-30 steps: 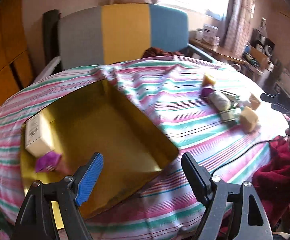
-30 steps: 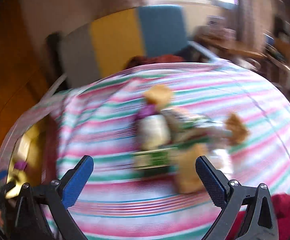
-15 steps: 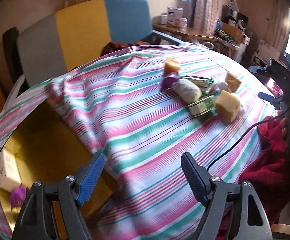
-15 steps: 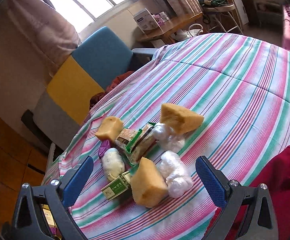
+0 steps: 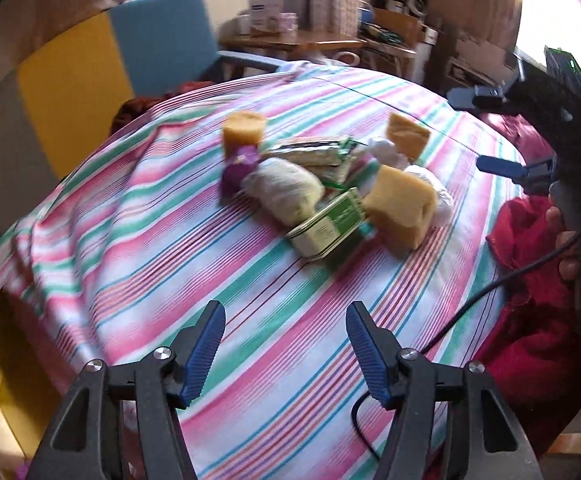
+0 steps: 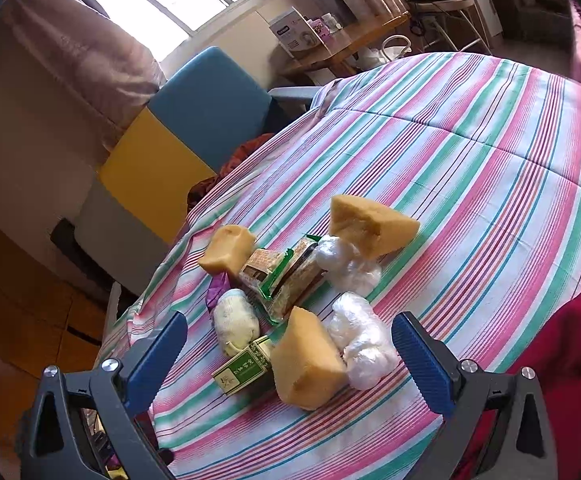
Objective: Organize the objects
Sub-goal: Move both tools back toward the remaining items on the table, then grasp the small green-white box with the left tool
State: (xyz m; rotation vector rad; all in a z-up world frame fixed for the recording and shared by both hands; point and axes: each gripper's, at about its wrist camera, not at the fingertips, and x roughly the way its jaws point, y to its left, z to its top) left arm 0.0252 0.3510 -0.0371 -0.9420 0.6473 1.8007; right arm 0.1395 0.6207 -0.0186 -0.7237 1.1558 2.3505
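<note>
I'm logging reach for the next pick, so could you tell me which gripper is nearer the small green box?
Right. The right gripper hangs open directly over the green box; the left gripper, its empty jaws just closing, sits back across bare cloth.

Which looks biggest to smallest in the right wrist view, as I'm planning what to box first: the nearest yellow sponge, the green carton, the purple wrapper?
1. Nearest yellow sponge, though closeness to the camera inflates it.
2. Green carton.
3. Purple wrapper, partly hidden behind the pale wrapped bundle.
</note>
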